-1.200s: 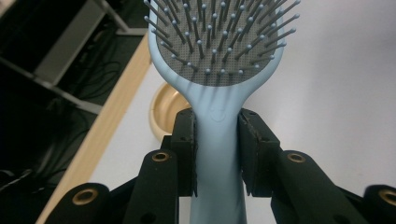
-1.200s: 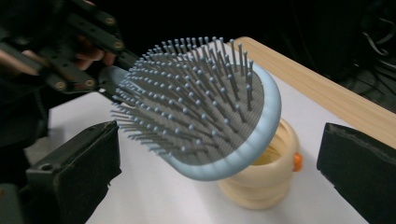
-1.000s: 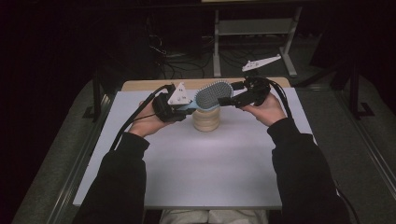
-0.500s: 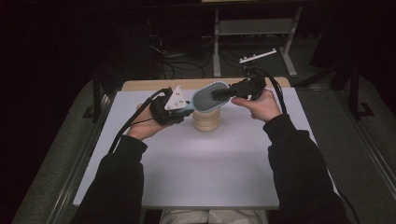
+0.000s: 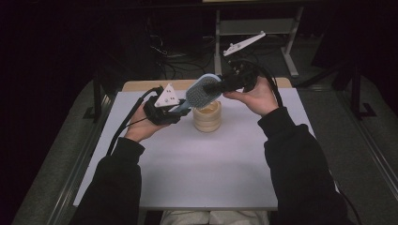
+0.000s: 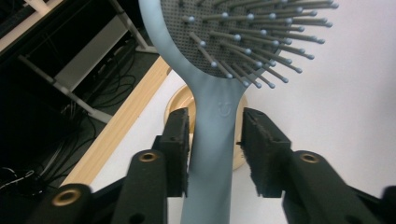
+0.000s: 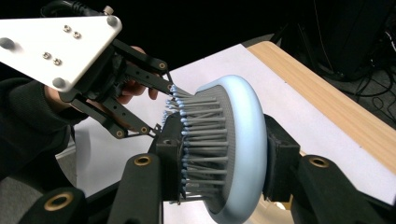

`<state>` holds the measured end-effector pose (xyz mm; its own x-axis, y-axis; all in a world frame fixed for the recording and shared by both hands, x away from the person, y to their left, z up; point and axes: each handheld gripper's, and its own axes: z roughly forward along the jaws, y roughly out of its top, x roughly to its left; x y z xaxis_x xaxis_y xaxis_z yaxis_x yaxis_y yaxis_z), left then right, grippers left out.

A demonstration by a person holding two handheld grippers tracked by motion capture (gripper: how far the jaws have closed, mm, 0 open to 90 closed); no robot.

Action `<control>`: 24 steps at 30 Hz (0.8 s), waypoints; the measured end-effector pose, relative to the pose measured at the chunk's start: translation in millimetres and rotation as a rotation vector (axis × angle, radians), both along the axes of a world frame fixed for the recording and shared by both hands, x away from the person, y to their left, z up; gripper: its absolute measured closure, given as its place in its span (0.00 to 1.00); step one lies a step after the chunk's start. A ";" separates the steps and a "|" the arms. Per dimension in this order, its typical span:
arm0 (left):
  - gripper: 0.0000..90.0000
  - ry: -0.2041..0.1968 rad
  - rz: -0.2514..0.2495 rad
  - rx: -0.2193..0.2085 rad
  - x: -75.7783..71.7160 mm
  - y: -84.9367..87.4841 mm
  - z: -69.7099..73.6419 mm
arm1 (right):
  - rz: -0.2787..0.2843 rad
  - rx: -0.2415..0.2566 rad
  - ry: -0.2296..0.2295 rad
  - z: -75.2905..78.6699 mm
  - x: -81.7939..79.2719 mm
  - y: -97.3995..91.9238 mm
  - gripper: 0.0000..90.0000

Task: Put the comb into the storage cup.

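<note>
Now hairbrush (image 5: 202,90) head clamped in right tool (image 5: 224,86) — handle between left tool's (image 6: 212,140) parted jaws.

1. A white tabletop (image 5: 197,178) with a light wooden far edge (image 5: 141,86).
2. Grey carpet floor (image 5: 366,154) on both sides.
3. A dark room behind, with a metal rack (image 5: 253,28) and tangled cables (image 5: 180,58).

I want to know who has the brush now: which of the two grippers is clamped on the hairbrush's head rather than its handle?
The right gripper: its jaws squeeze the hairbrush head, bristles against one pad. The left gripper straddles the handle, jaws just opening.
</note>
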<state>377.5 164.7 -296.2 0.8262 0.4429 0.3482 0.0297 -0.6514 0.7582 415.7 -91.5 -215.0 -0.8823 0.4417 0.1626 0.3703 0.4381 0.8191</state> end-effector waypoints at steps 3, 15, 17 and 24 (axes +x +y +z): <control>0.63 0.010 0.003 -0.004 0.4 -0.1 0.4 | 0.001 -0.040 -0.025 8.2 -0.4 6.5 0.64; 0.36 0.049 0.017 -0.063 2.6 15.5 1.9 | -0.030 -0.084 -0.063 22.6 5.6 10.6 0.64; 0.33 0.048 0.028 -0.071 2.6 18.5 1.4 | -0.039 -0.085 -0.068 25.2 5.9 10.0 0.64; 0.16 0.059 0.037 -0.102 2.5 26.5 -0.9 | -0.057 -0.088 -0.077 31.5 7.5 8.3 0.63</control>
